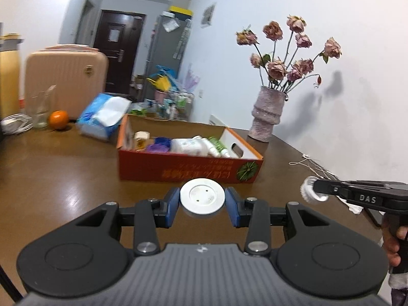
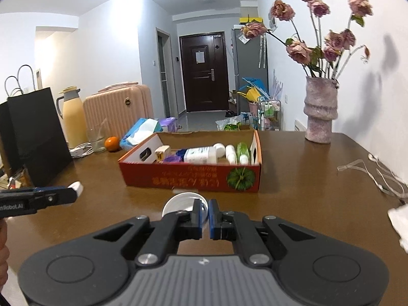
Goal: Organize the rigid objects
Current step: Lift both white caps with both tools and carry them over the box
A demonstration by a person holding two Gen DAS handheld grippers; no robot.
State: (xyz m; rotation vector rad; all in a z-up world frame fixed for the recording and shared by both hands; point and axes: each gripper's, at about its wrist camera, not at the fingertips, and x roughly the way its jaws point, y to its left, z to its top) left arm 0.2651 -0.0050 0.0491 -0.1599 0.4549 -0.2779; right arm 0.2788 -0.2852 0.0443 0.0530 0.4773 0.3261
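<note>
My left gripper [image 1: 202,200] is shut on a round white jar [image 1: 202,196], held by its sides above the brown table [image 1: 63,178]. My right gripper [image 2: 205,215] is shut on the rim of a white ribbed lid [image 2: 178,204]; the lid also shows in the left wrist view [image 1: 309,190] at the right. A red cardboard box [image 1: 188,169] stands just beyond both grippers and holds several bottles and small containers [image 1: 193,146]. The box also shows in the right wrist view [image 2: 191,178].
A pink vase of dried roses [image 1: 267,114] stands at the back right. A tissue pack [image 1: 102,117], an orange [image 1: 58,119], a glass [image 1: 40,109] and cables lie at the back left. A black paper bag [image 2: 33,137] stands at the left. Loose cords [image 2: 377,176] lie at the right.
</note>
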